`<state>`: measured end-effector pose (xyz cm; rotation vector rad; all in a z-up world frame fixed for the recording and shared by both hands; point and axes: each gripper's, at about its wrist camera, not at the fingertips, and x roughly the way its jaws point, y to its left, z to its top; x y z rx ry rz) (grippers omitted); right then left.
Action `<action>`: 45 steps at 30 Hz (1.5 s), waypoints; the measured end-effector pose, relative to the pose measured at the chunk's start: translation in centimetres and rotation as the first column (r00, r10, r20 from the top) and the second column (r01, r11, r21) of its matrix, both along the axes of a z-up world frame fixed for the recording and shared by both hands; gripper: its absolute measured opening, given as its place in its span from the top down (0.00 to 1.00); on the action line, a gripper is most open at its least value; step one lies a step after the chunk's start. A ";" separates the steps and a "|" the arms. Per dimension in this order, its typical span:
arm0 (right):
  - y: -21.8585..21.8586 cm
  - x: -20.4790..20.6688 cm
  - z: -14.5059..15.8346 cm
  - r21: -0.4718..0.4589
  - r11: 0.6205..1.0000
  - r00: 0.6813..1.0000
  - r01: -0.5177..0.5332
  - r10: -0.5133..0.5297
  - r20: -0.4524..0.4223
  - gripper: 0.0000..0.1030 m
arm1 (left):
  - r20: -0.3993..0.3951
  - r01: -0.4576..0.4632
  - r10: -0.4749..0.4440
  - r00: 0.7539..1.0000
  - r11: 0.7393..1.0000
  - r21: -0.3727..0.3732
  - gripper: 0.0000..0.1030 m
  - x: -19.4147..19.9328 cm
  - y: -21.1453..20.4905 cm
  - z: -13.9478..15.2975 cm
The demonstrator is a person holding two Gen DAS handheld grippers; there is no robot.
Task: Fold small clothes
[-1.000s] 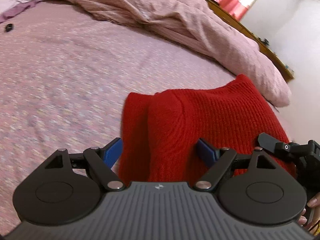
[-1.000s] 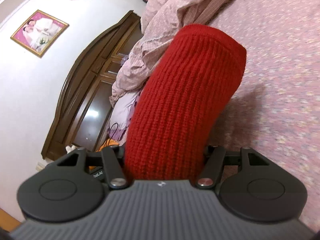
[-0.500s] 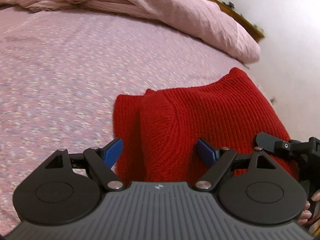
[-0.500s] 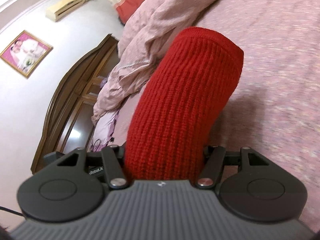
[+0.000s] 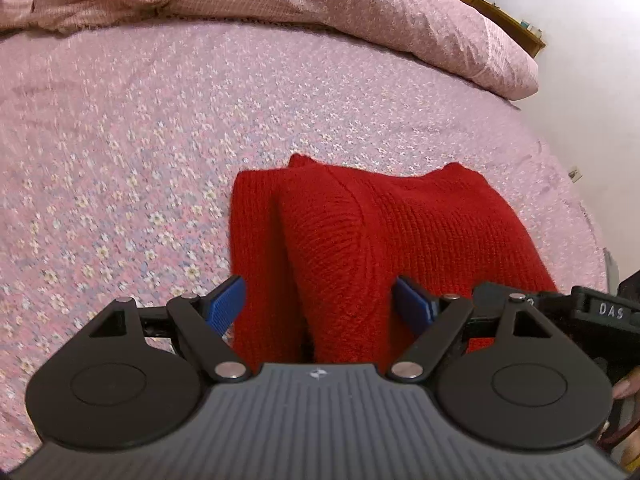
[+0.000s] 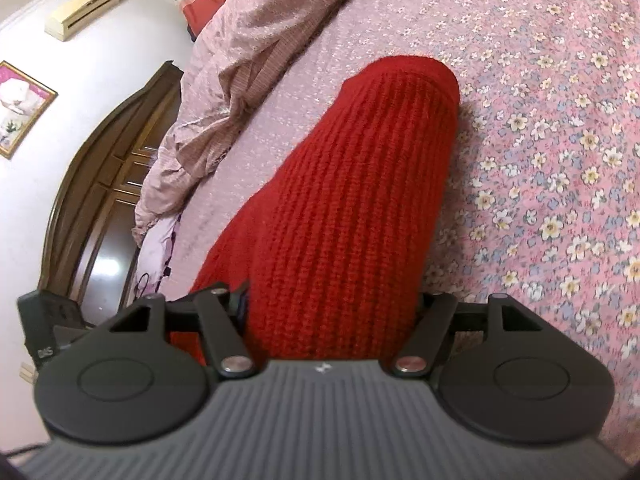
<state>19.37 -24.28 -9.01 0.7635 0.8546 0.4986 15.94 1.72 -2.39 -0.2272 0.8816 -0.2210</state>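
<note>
Left claw [image 5: 320, 306]: blue pads wide apart, folded red sweater [image 5: 400, 232] bunched between them, whether pads press on it cannot tell. Right claw [image 6: 334, 308]: jaws just been opening, sweater's thick knit roll [image 6: 360, 200] filling gap. Sweater lies on flowered bed sheet [image 5: 120, 160]. Beyond, rumpled pink quilt [image 5: 360, 4], wooden headboard [image 6: 92, 184].

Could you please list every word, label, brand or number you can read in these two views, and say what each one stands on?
"DAS" – white letters on the black body of the right gripper, at the right edge of the left wrist view.
"DAS" – on the left gripper, at the left edge of the right wrist view; blurred, barely legible.
Small white logo mark on each grey gripper housing – a symbol, no letters.
Framed picture on the wall – no readable text.
</note>
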 end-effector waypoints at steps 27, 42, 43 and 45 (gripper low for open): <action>-1.8 -3.9 3.3 -0.159 0.981 0.993 0.110 -0.100 0.070 0.24 | 0.143 -0.004 -0.005 0.990 0.998 0.068 0.18 -4.9 -1.4 4.8; 0.2 -8.4 4.9 -0.247 0.965 0.982 0.089 -0.044 0.182 0.69 | 0.058 -0.029 0.020 0.998 0.987 0.159 0.20 -6.8 -1.3 0.3; 0.4 -8.3 4.6 -0.262 0.961 0.983 0.085 -0.039 0.177 0.69 | 0.059 -0.029 0.020 0.998 0.988 0.150 0.20 -6.7 -1.2 0.1; 0.9 -8.1 4.3 -0.295 0.951 0.981 0.096 -0.040 0.191 0.69 | 0.074 -0.028 0.016 0.997 0.986 0.163 0.19 -6.8 -1.1 0.0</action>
